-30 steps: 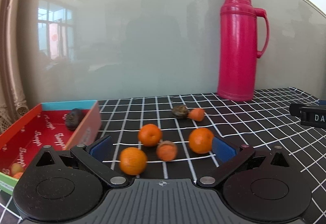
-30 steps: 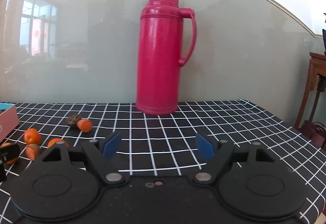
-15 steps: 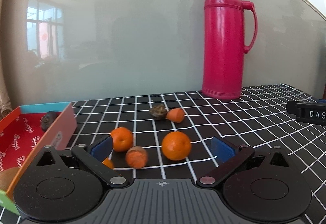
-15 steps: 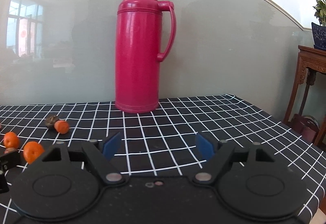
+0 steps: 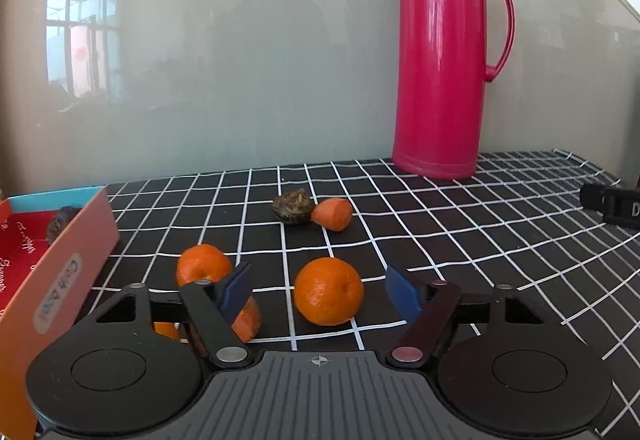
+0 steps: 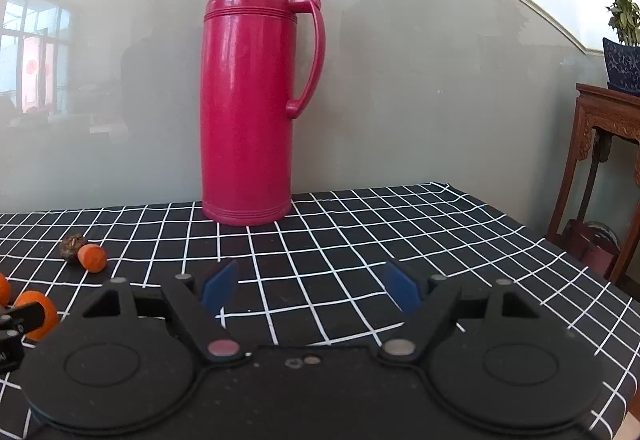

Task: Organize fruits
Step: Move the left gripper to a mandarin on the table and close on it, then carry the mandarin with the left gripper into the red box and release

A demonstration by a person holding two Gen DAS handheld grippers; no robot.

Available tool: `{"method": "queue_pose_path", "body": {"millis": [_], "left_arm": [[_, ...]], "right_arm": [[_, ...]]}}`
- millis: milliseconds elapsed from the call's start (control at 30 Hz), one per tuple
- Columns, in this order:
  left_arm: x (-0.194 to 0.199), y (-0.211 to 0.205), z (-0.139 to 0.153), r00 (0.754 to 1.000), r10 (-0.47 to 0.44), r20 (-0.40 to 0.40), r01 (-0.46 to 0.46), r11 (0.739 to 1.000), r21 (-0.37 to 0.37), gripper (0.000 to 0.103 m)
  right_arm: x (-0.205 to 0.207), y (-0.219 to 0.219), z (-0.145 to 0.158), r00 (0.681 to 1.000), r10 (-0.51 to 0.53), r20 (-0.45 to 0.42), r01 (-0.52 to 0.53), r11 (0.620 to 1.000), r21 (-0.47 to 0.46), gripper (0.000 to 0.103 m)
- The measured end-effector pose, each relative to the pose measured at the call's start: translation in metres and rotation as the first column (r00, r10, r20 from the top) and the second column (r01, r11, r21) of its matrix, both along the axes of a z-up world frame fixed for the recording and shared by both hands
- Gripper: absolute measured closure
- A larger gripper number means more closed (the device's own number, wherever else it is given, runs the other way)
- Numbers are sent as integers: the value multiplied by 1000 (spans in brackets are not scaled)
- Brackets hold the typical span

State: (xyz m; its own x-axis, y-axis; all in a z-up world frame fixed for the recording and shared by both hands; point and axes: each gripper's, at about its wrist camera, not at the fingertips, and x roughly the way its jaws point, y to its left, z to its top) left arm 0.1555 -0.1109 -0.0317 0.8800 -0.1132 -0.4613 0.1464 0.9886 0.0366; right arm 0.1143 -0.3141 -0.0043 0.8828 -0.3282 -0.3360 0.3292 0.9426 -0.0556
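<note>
We saw our left gripper [image 5: 320, 290] low over the table, its two blue pads apart and closing in, with a round orange [image 5: 329, 291] sitting between them. The orange lay a little nearer the left pad than the right, and neither pad touched its skin. Being nearly a ball, it had no long side to line up with; what counted was that it sat squarely in the gap, straight ahead of the fingers.

Just outside the left pad lay a cut orange-coloured piece [image 5: 246, 318], partly hidden by the finger, and beyond it a second orange [image 5: 202, 264]. We could not tell whether the pad brushed that piece. Further ahead rested a dark shrivelled fruit [image 5: 293, 206] touching another cut piece [image 5: 333, 214]. To the left stood the red box [image 5: 60, 276], its near wall facing us.

Our right gripper [image 6: 310, 290] held its pads apart over bare checked cloth [image 6: 360, 240], with nothing between them, facing a tall red flask [image 6: 248, 100]. The fruits lay well off to its left, so we judged the left hand much the nearer.
</note>
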Motion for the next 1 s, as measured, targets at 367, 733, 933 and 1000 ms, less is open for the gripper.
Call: {"method": "queue_pose_path", "body": {"millis": [367, 733, 933, 1000], "left_arm": [[22, -6, -11, 995, -5, -103, 4, 1000, -10, 54], [12, -3, -6, 996, -26, -88, 26, 1000, -4, 60], [0, 14, 6, 998, -5, -69, 5, 1000, -11, 60], [-7, 22, 13, 999, 4, -52, -5, 1000, -18, 60]], "right_arm": [[5, -3, -1, 1000, -10, -2, 10, 1000, 2, 23], [4, 2, 0, 1000, -8, -12, 8, 1000, 12, 23], [4, 11, 1, 1000, 7, -17, -6, 1000, 17, 23], [3, 17, 3, 1000, 17, -19, -17, 1000, 14, 23]]}}
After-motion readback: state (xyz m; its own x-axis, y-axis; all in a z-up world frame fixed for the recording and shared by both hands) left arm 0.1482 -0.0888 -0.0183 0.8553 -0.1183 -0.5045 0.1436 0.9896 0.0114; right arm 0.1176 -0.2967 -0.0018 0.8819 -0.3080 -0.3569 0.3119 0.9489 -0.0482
